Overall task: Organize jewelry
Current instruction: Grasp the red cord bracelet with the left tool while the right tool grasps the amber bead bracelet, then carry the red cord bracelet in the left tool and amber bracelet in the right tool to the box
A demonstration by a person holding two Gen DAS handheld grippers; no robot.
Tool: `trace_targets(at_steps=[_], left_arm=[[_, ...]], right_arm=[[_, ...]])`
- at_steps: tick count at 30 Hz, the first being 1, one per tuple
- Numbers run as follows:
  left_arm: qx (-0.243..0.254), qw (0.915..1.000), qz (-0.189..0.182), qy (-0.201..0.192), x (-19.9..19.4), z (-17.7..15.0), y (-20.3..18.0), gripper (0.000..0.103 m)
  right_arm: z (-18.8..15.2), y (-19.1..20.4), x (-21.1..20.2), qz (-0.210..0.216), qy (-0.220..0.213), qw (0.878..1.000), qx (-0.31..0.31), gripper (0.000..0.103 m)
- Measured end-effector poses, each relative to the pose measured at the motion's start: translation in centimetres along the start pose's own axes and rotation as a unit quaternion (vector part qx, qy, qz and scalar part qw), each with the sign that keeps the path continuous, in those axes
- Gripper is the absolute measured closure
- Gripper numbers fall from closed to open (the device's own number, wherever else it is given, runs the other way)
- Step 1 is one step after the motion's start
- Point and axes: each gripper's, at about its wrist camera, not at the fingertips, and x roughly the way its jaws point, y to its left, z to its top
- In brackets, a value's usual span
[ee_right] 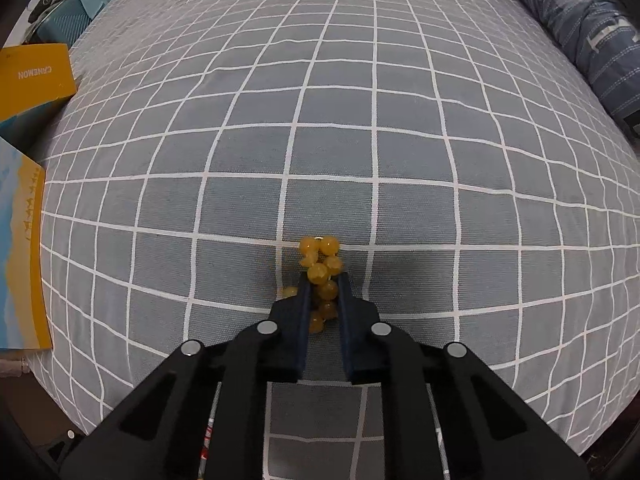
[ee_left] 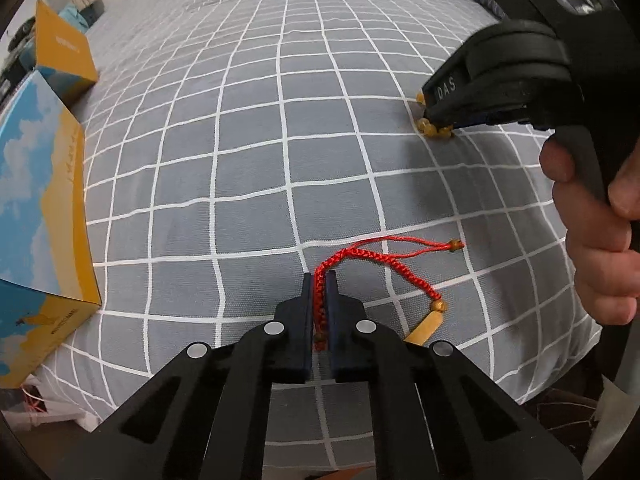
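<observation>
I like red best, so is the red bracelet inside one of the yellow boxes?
No, the red braided bracelet lies out on the checked bedsheet, pinched in the left gripper, apart from the boxes.

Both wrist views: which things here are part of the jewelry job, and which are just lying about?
Job:
- red bracelet, clamped in left gripper
- yellow beads, clamped in right gripper
- yellow boxes, probably

Lying about:
- checked bedsheet
- blue pillow
</observation>
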Motion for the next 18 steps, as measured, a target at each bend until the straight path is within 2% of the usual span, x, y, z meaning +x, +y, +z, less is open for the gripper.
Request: trace_targets(at_steps=[8,18], left_arm=[[0.001,0.9998,0.007,-0.018,-1.4,-0.1,-0.1,0.099],[-0.019,0.999,0.007,-0.04,-3.1,1.0,1.4,0.099]], right_arm=[[0.2,-0.2,-1.5,0.001,-0.009,1.0,0.004,0.093],[0.2,-0.4,-4.7,0.009,-0.042,0.999,0.012,0.094]])
